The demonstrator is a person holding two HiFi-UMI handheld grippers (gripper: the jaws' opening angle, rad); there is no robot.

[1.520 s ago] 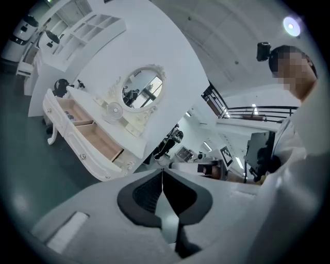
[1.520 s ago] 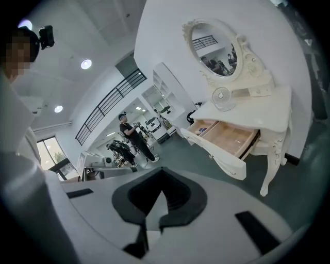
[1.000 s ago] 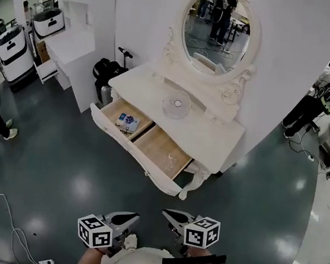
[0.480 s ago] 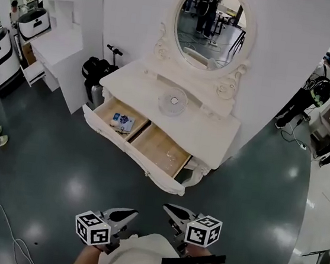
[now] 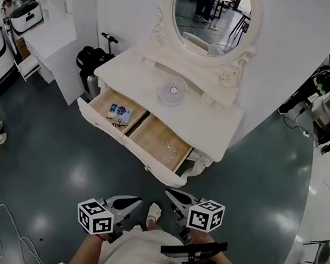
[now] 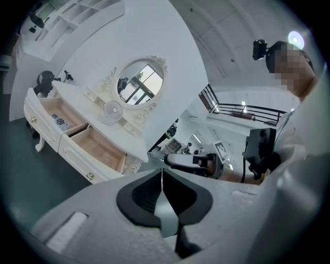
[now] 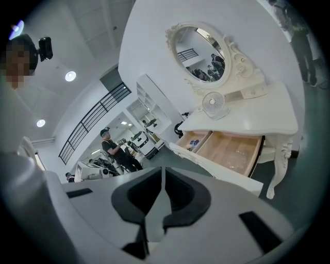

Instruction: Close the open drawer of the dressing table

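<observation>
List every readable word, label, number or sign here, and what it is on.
None can be read.
Packet in the drawer: blue print, too small to read.
Marker cubes, left and right: black-and-white square patterns only, no letters.

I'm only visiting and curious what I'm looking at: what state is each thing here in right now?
Drawer: open, pulled well out.
Box: lying in the drawer's left compartment, as the head view shows it.
Fan: standing on the tabletop; running or not, cannot tell.
Left gripper: shut, empty, clear of the drawer.
Right gripper: shut, empty, clear of the drawer.
</observation>
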